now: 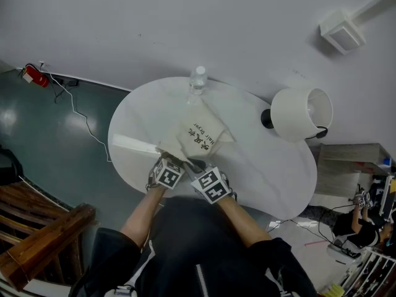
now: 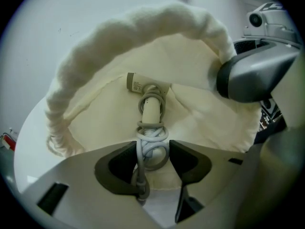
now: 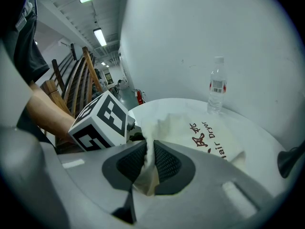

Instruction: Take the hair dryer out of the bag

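Our right tongs [image 3: 150,162] pinch the soft cloth bag's [image 3: 209,137] rim. Our left tongs [image 2: 153,151] stand wide, unclamped, around the coiled cord [image 2: 151,133] of the hair dryer [image 2: 138,82] inside the bag. We judge it rigid and light, and its handle [image 2: 151,112] a firmer hold than the slack cord.

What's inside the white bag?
Inside the bag lies a beige hair dryer with its grey cord wound round it. Only part of the hair dryer shows. The cloth folds cover the rest and anything lying deeper.
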{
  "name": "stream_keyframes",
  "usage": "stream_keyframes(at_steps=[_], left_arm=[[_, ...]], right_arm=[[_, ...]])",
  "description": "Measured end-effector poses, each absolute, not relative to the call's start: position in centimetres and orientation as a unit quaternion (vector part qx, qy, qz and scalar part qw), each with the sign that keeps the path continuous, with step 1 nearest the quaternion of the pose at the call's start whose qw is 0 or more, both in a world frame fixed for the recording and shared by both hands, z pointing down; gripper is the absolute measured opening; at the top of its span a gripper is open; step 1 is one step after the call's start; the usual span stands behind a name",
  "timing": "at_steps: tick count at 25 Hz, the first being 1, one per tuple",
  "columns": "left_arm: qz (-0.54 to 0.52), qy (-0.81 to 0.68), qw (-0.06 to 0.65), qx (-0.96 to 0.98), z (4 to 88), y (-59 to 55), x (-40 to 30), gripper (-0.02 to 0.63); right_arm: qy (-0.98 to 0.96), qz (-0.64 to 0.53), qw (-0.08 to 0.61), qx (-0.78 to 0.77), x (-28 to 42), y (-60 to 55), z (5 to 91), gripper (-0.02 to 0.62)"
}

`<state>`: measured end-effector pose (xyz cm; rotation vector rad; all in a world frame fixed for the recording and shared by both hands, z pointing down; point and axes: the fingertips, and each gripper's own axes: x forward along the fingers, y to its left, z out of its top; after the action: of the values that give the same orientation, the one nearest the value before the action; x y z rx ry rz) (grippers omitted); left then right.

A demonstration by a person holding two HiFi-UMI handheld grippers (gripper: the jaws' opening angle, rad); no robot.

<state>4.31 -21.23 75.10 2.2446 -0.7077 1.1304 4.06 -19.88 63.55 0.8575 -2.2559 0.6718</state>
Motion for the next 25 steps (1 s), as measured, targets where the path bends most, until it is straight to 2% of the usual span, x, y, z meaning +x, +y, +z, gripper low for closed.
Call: stream_keyframes(at_steps=[25], left_arm=[[0.411,-0.262,0.266,0.831,73.2,-19.5,2.4,0.212]], right_arm=[[-0.851,0.246,0.317,0.339,4.4,-19.4,64.4,0.038]])
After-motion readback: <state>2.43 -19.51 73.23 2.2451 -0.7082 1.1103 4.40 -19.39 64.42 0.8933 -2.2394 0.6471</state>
